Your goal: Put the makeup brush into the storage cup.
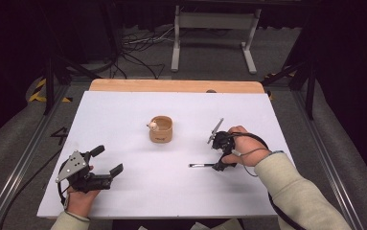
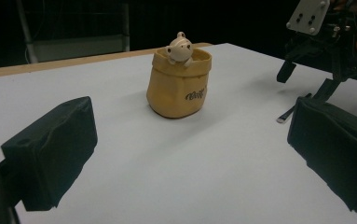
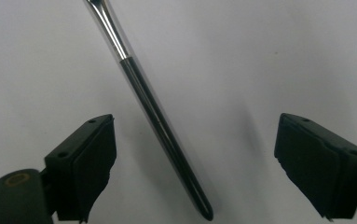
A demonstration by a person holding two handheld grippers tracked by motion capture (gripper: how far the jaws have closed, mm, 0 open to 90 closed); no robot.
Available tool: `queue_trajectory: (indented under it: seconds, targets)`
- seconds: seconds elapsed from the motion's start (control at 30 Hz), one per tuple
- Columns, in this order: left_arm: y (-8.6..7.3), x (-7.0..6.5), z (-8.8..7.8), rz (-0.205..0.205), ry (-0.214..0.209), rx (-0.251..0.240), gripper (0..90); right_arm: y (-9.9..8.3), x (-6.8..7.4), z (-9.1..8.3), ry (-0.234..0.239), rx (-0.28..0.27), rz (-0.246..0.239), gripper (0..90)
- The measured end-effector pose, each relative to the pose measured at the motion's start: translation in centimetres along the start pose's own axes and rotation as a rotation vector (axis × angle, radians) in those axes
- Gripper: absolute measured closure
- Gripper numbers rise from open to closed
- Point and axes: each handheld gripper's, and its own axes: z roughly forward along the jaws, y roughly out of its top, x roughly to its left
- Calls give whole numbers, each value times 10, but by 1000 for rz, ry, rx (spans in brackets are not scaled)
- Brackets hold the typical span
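Observation:
A thin brush [image 1: 201, 165] with a black handle and a silver ferrule lies flat on the white table [image 1: 123, 110], right of centre. My right gripper [image 1: 219, 165] points down over its handle end. In the right gripper view the brush [image 3: 160, 126] runs slantwise between the open jaws of that gripper [image 3: 202, 163], and neither pad touches it. A tan pouch-shaped cup [image 1: 161, 129] with a small bear figure [image 1: 152, 126] at its rim stands mid-table. My left gripper [image 1: 108, 159] rests at the front left, open and empty, facing the cup [image 2: 178, 88].
The table's far edge is a wooden strip [image 1: 171, 86]. Beyond it, on the floor, stand a white frame [image 1: 214, 28] and loose cables [image 1: 138, 52]. Dark metal rails run along both sides of the table.

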Motion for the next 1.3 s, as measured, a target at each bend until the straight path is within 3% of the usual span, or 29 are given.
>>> queue_trajectory:
  seconds: [0.47,0.7,0.83,0.9,1.1,1.3]
  targets:
    - [0,0,1,1,3,0,22,5,9,9,-1,69,-65,373]
    - [0,0,0,2,4,1,23,10,13,6,4,122,-125,599]
    - [0,0,1,8,2,5,25,12,14,6,7,140,-145,658]
    - [0,-1,1,7,-2,6,27,14,14,6,7,164,-158,732]
    - [0,-1,2,7,-1,14,31,15,16,6,20,195,-185,840]
    - [1,-1,2,-5,-10,16,30,16,17,7,20,202,-203,847]
